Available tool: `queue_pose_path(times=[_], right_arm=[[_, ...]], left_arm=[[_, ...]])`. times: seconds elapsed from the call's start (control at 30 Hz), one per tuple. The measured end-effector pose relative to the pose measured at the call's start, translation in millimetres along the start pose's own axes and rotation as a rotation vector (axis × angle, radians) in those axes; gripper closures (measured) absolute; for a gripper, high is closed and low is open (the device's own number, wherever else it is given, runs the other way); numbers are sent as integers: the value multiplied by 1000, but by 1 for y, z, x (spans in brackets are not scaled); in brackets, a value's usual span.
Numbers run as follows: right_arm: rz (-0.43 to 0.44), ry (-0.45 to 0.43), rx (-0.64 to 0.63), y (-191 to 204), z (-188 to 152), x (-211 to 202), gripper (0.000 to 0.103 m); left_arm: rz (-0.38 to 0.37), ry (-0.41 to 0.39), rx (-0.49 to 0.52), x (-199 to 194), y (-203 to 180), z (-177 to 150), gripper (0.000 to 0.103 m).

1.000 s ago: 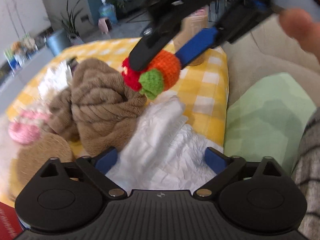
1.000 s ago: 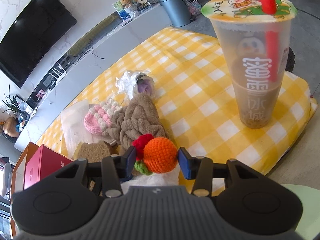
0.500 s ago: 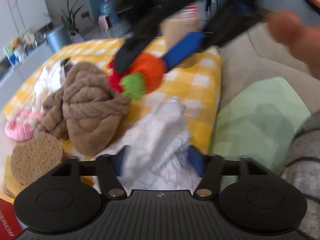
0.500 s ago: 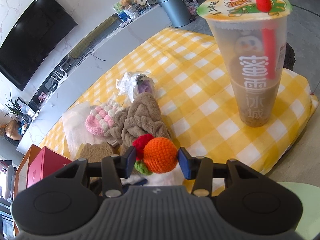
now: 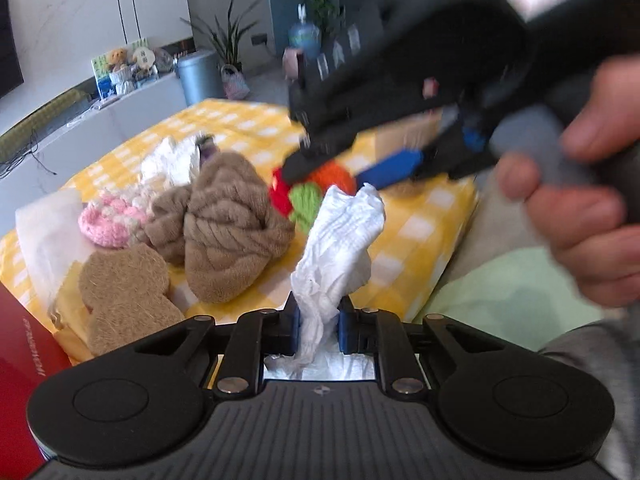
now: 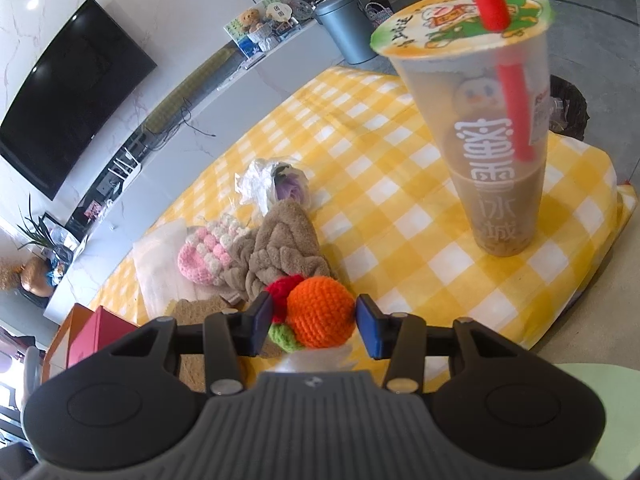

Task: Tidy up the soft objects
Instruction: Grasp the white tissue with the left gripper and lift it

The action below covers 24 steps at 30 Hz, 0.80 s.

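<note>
My left gripper (image 5: 318, 320) has its jaws closing, and its blue pads pinch a crumpled white cloth (image 5: 344, 240) that stands up bunched between them, lifted off the yellow checked cover (image 5: 420, 232). My right gripper (image 6: 312, 320) is shut on a crocheted orange, red and green toy (image 6: 324, 312) and holds it above the cover. In the left wrist view that toy (image 5: 332, 176) hangs just beyond the top of the white cloth. A brown plush towel (image 5: 236, 224) lies in a heap on the cover, with a pink and white crochet piece (image 5: 108, 220) to its left.
A tall sealed milk tea cup (image 6: 492, 140) with a red straw stands at the right of the cover. A brown fibre mat (image 5: 128, 292), a plastic-wrapped purple flower (image 6: 288, 188), a red box (image 5: 20, 352) and a pale green cushion (image 5: 520, 292) are nearby. A hand (image 5: 580, 220) holds the right gripper.
My left gripper went from wide open around the flat white cloth to shut on it, and has risen, pulling the cloth up into a bunch. The right gripper keeps still with the toy.
</note>
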State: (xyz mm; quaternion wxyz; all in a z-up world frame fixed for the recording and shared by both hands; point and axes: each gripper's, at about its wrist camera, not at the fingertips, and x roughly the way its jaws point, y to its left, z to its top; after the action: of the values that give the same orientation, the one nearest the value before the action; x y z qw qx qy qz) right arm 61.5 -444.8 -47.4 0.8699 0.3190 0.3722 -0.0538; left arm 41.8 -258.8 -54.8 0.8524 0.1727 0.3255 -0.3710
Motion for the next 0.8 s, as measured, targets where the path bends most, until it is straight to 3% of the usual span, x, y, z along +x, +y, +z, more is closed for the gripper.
queue_pose_path(times=[0.2, 0.5, 0.63, 0.8], right_arm=[[13, -10, 8, 0, -1, -3, 58], [61, -51, -18, 13, -3, -21, 58], [130, -71, -83, 38, -2, -32, 58], [248, -94, -200, 87, -13, -52, 58]], left_arm=[[23, -83, -51, -36, 13, 11, 84], [145, -157, -157, -86, 40, 25, 84], [226, -194, -289, -123, 67, 19, 84], [294, -309, -442, -182, 101, -8, 84]])
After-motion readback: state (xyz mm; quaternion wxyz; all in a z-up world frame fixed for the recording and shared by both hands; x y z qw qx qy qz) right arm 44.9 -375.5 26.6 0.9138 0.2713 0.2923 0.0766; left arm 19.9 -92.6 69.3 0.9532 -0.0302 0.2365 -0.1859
